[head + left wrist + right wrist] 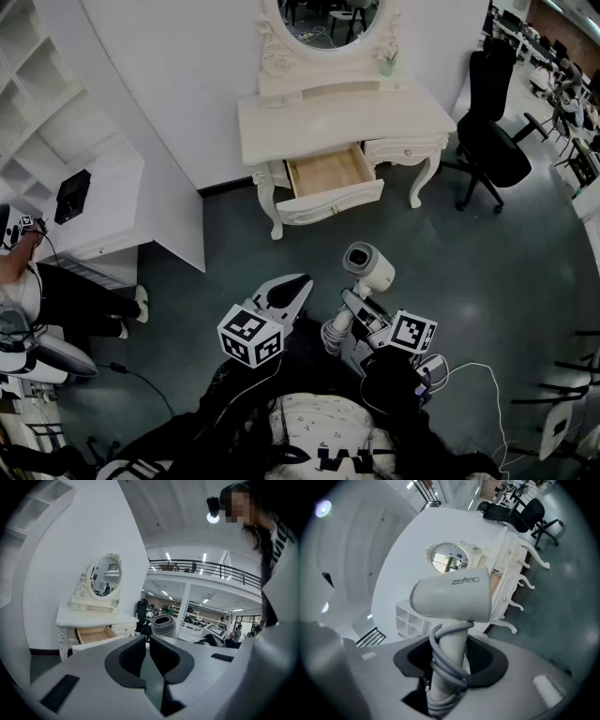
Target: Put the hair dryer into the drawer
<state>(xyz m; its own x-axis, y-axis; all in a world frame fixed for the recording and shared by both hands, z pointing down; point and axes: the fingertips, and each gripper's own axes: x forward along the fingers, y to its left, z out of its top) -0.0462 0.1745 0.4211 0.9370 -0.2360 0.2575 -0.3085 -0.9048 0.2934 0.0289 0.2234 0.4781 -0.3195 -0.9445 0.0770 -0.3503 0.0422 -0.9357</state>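
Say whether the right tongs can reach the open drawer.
Probably not yet: the drawer is open and unblocked, but far across the floor from the right tongs holding the hair dryer.

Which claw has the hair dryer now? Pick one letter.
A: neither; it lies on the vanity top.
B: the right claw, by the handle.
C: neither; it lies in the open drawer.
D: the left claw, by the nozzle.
B: in the right gripper view the right claw is clamped on the hair dryer by its handle, while the left claw holds nothing and the open drawer has no dryer in it.
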